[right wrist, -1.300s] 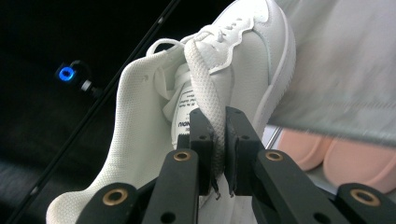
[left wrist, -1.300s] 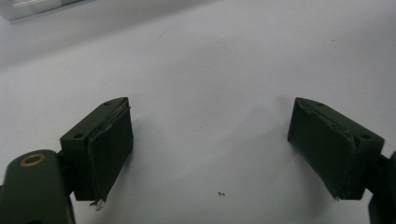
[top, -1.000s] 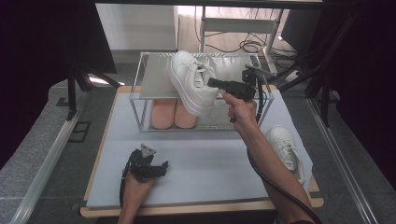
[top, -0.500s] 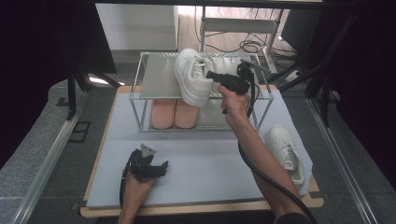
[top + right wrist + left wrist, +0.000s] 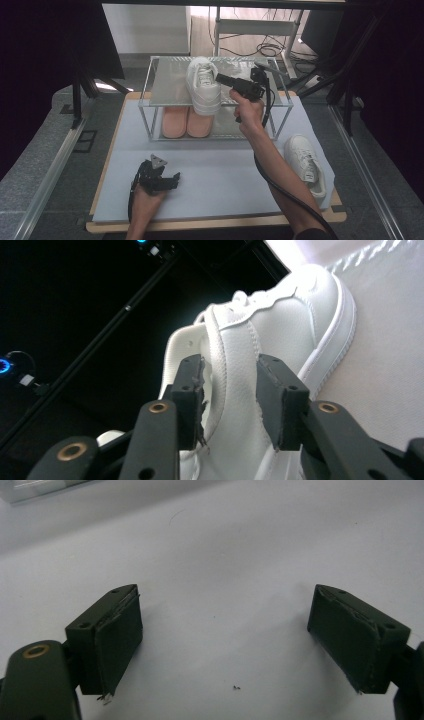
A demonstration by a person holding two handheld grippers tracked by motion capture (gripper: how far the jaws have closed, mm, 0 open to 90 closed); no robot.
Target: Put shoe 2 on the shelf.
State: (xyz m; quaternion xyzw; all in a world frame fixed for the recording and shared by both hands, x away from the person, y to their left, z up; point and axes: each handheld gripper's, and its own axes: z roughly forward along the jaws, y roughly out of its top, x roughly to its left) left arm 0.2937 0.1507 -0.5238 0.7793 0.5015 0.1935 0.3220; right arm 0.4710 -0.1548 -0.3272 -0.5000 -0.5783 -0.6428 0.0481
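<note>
Right gripper [image 5: 222,79]: held level over the top shelf of the wire rack [image 5: 167,80], jaws pointing at the side of the white sneaker [image 5: 202,85]. In the right gripper view the sneaker's collar wall [image 5: 235,385] stands between the two pads [image 5: 192,385]; one pad sits inside the shoe opening, the other outside against the quarter. The jaws have just been opening, and a narrow gap shows on the inner side, so the grip reads as released with the collar still between the pads.

White sneaker: rests on its sole on the rack's top shelf, directly ahead of the right jaws, toe away from the person, heel at the shelf's front edge.

Left gripper [image 5: 165,180]: rests low on the grey table mat [image 5: 225,170], jaws spread wide, nothing between the pads [image 5: 117,630]; bare mat lies ahead of them.

Pair of pink shoes [image 5: 186,121]: on the rack's lower level, below the right jaws and under the white sneaker.

Second white sneaker [image 5: 305,161]: on the mat, well behind the right jaws, beside the person's right forearm.
</note>
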